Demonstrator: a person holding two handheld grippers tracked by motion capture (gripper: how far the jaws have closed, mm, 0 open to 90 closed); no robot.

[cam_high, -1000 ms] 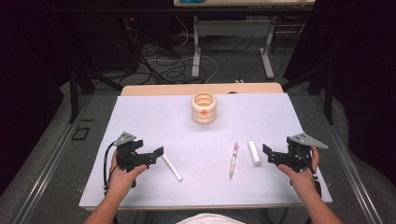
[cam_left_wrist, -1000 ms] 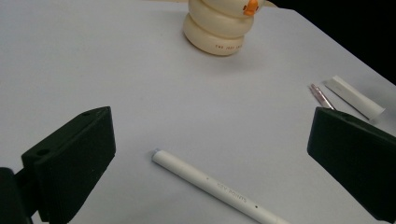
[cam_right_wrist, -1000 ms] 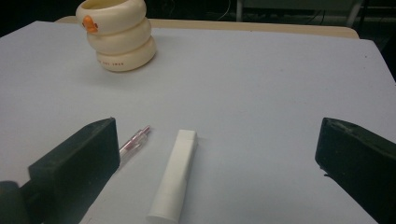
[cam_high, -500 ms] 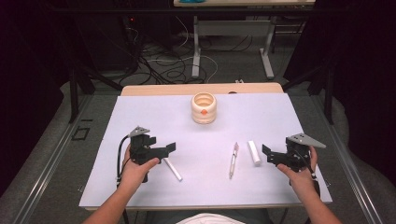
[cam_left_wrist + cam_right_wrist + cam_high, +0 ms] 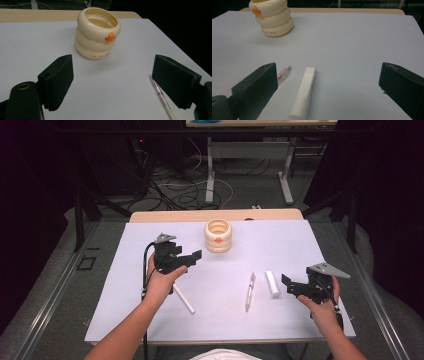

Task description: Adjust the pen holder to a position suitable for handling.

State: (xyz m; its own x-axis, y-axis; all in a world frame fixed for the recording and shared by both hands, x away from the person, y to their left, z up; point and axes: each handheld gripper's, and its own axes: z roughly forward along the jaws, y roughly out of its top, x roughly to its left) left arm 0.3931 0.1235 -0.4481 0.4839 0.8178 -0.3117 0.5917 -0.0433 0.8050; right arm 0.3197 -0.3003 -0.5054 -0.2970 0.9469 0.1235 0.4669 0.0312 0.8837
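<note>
A cream ringed cup (image 5: 218, 236) with an orange dot stands at the back middle of the white table (image 5: 285, 245). My left gripper (image 5: 194, 257) hovers open just left of it. In the left gripper view the cup (image 5: 97, 35) sits ahead between the wide-apart jaws of that gripper (image 5: 112, 82), and a pen (image 5: 162, 100) lies by the right jaw. A long white stick (image 5: 183, 298) lies partly under the left hand. My right gripper (image 5: 287, 286) rests open at the right, facing a short white block (image 5: 272, 283) and the pen (image 5: 249, 291). The right gripper view shows the block (image 5: 304, 92) between the jaws of the right gripper (image 5: 327, 90).
A wooden strip (image 5: 170, 216) runs along the table's far edge. Behind it are floor cables (image 5: 180, 190) and the metal legs of another table (image 5: 210, 170). Dark curtains close in both sides.
My left gripper has lifted off the table's left side and moved forward and right, toward the cup, passing over the long white stick. The right gripper has stayed put.
</note>
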